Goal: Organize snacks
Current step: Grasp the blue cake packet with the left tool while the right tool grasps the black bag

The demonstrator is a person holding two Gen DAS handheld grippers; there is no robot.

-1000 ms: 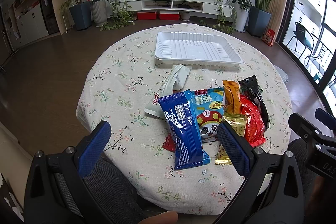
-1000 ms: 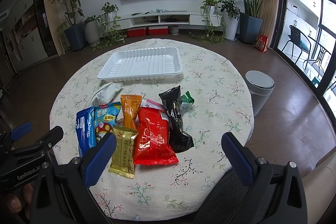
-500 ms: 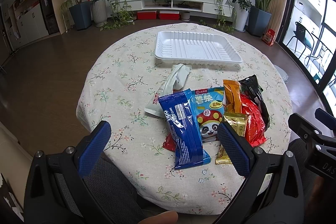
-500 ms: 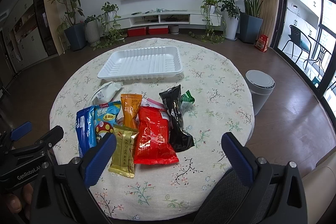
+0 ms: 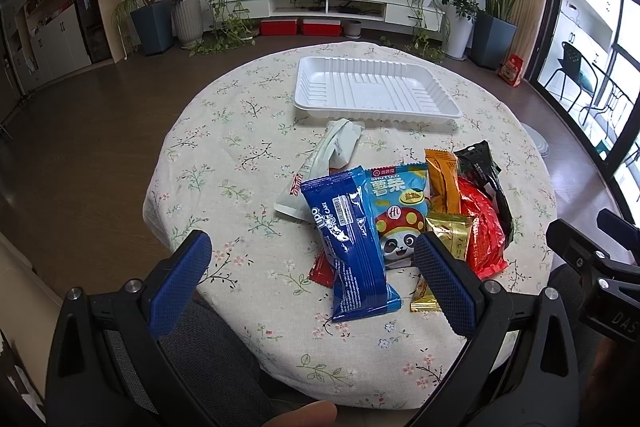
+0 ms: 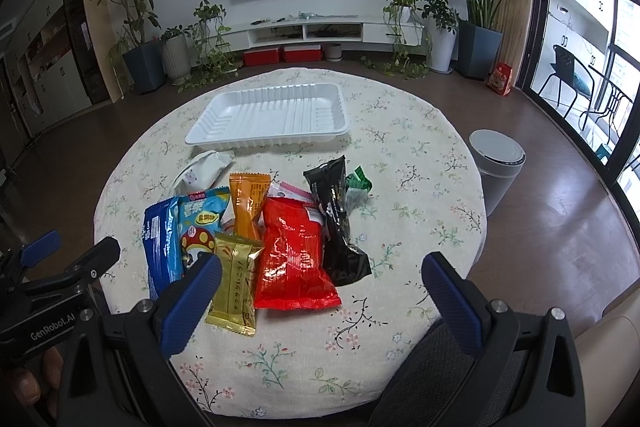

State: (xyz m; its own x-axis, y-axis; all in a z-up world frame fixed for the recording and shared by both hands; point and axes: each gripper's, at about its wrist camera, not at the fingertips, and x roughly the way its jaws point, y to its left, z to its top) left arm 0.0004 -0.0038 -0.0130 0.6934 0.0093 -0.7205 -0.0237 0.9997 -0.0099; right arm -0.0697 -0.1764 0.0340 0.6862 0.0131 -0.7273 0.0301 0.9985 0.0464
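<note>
While both spread wide, left gripper (image 5: 312, 279) over blue packet (image 5: 350, 247), right gripper (image 6: 320, 303) over red bag (image 6: 294, 255).

A white ribbed plastic tray (image 6: 276, 115) lies empty on the far part of the round floral-clothed table (image 6: 420, 163). Near its front edge lies a crumpled white packet (image 5: 328, 163). Closer in, the snacks lie flat in an overlapping cluster: a dark blue cake wrapper (image 5: 348, 243), a light blue chip bag with a panda (image 5: 396, 211), an orange sachet (image 6: 248, 207), a gold packet (image 6: 236, 283), a glossy red bag (image 6: 294, 255), a black pouch (image 6: 338, 223) and a small green wrapper (image 6: 358, 183) just beside it.
</note>
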